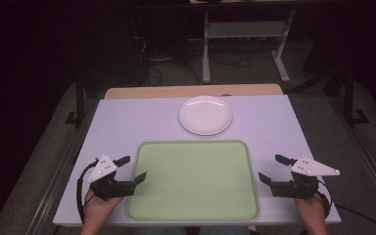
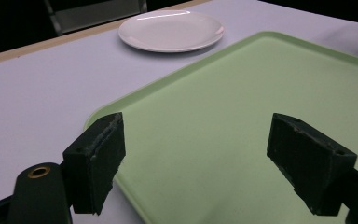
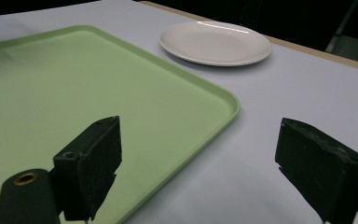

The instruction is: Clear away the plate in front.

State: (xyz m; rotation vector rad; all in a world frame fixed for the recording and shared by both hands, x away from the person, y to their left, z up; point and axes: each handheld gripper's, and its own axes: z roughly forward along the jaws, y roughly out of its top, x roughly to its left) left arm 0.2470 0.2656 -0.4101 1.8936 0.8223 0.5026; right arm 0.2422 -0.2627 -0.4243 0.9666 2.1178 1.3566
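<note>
The high view looked forward and down from above the person's side, taking in the whole tabletop [image 1: 127, 122], with the green tray [image 1: 193, 178] near the bottom edge and the white plate [image 1: 205, 115] toward 12 o'clock. The left gripper view sat low and close over the tray's [image 2: 242, 116] left edge, facing the plate [image 2: 172, 30] at 12 o'clock. The right gripper view sat equally low by the tray's [image 3: 74, 88] right edge, with the plate [image 3: 214, 42] at about 1 o'clock. All three shared tray and plate.
</note>
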